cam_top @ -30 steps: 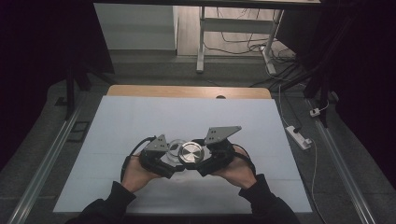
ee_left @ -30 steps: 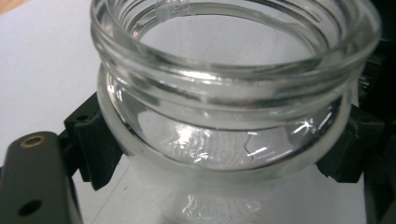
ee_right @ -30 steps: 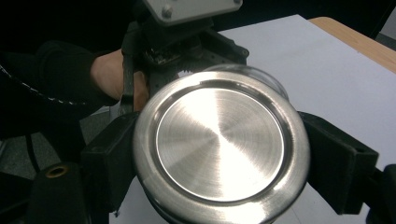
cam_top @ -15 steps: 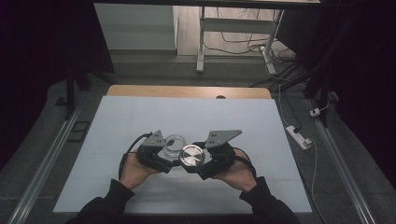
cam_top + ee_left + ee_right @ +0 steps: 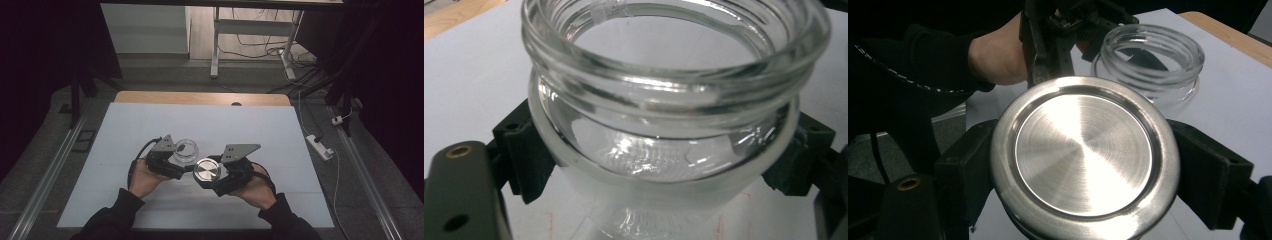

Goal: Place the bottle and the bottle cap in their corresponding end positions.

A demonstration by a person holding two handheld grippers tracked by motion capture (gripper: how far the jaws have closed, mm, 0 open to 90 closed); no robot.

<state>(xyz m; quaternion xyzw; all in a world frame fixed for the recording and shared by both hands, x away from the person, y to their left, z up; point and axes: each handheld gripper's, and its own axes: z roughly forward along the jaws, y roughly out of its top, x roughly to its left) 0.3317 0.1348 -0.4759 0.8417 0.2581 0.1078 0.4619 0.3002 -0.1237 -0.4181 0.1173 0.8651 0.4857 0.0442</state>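
Clamping a clear glass jar [image 5: 664,130] by its body just under the threaded neck, the left gripper [image 5: 175,159] has its black jaws pressed against both sides of the glass. The right gripper [image 5: 212,176] is closed on a round brushed-metal lid [image 5: 1083,152], its jaws bearing on opposite edges of the rim. In the high view the lid sits just beside the jar, toward the person's side and slightly right, and the two do not overlap. The jar's mouth is open and appears empty. Both are held near the front middle of the white table [image 5: 260,130], with the person's hands [image 5: 145,177] wrapped around the gripper bodies.

Judging from this, the step in hand is either closing or having just opened the jar; the pictures alone cannot settle which. If closing is meant, the next move calls for carrying the lid over the mouth, setting it level on the threads, and turning it while the left gripper keeps the slippery glass from rotating.
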